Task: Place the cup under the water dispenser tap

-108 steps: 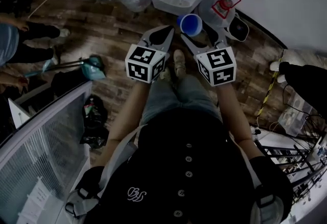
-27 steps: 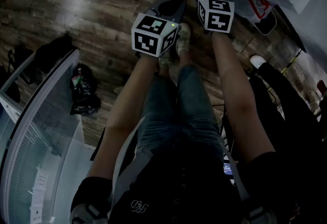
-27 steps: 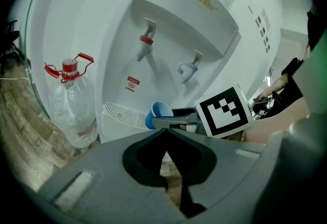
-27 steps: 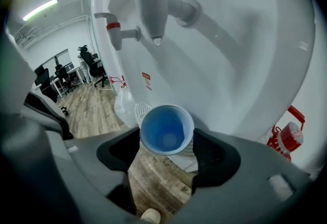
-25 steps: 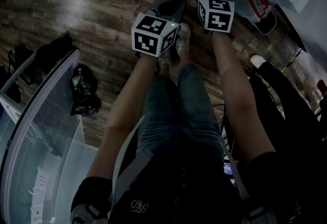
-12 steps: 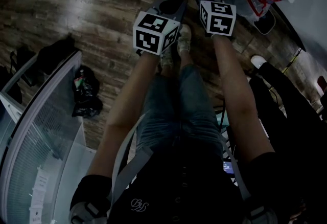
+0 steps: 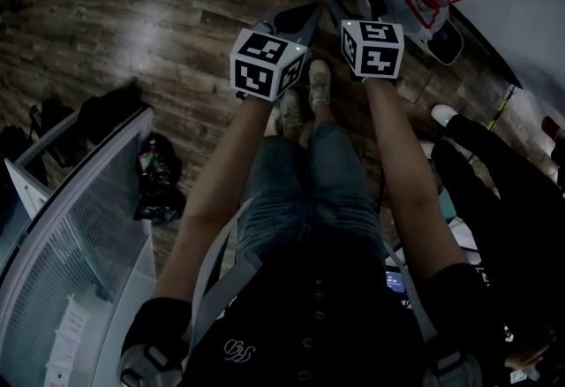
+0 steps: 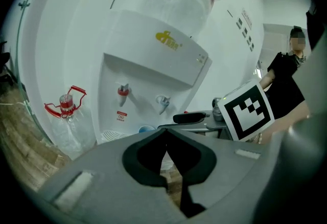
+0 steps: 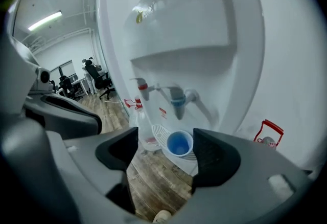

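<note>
With the cup (image 9: 179, 144) standing at the drip tray's (image 9: 159, 133) right end under the blue tap (image 9: 177, 101), the right gripper's (image 9: 166, 147) jaws apart and empty, the left gripper's (image 8: 166, 141) together, only backing clear seemingly remains.

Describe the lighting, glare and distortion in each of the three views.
Head view: dim and underexposed, with a pale sheen of glare on the wooden floor. Left gripper view: bright and strongly fisheye, so the water dispenser bulges and the corners go black. Right gripper view: equally bright and curved; the blue cup reads sharp.
</note>
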The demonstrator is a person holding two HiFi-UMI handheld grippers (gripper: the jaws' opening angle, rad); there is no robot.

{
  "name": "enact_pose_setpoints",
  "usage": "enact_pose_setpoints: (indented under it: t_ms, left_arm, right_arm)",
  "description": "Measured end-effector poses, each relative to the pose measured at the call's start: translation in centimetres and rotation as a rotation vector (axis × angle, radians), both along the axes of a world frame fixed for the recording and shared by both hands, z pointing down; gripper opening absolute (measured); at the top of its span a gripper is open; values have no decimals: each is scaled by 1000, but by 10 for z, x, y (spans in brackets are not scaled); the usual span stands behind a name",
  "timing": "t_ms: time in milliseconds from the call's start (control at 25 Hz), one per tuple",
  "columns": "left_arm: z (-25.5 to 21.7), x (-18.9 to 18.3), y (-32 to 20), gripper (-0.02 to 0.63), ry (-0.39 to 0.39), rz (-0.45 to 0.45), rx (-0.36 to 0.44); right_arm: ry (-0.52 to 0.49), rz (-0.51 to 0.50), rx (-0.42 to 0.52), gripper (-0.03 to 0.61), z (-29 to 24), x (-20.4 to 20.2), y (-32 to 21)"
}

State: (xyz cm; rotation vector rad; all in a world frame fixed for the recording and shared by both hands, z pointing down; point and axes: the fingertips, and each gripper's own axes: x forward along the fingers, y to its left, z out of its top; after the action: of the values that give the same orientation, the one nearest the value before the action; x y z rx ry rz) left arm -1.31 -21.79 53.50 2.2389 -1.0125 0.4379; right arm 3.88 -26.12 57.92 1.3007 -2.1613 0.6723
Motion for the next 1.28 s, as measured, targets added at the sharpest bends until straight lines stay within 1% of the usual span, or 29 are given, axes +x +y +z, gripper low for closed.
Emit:
enact_pose_setpoints:
  t_ms: [80, 160, 320, 520, 640, 840, 880, 920, 960, 1000, 1120, 1280]
  left_arm:
    - [-16, 0, 2, 5, -1, 9, 17]
    - [-34, 1, 7, 5, 21, 8, 25]
    - [-69, -2, 14, 5, 63, -9, 54]
    - [-114, -1, 25, 5, 107, -26, 91]
    - [-145, 0, 28, 5, 120, -11, 141]
    - [-185, 5, 41, 5, 143, 26, 196]
    - [-191, 5, 41, 5, 142, 30, 209]
    - [-197, 6, 42, 5, 140, 33, 221]
    - [-202, 6, 43, 5, 138, 34, 232]
    - [-206, 7, 43, 5, 136, 35, 241]
    - [-217, 8, 46, 5, 144, 38, 260]
    - [-230, 7, 51, 5, 146, 45, 283]
  right_arm:
    - [-23, -3, 12, 325, -19, -1, 3]
    - [-45, -6, 20, 321, -38, -1, 9]
    - [-79, -9, 69, 266, -81, -3, 13]
    - [-138, 7, 150, 177, -140, -1, 23]
    - [-166, 12, 208, 128, -177, 0, 29]
    - [-198, -1, 263, 88, -226, 1, 49]
    - [-203, -4, 275, 79, -234, 2, 52]
    - [-210, -5, 286, 62, -242, 3, 56]
    - [-217, -6, 295, 31, -249, 4, 60]
    - [-222, -10, 303, 21, -255, 4, 63]
    - [-228, -24, 319, 9, -269, 5, 73]
    - [-253, -45, 308, 2, -279, 2, 87]
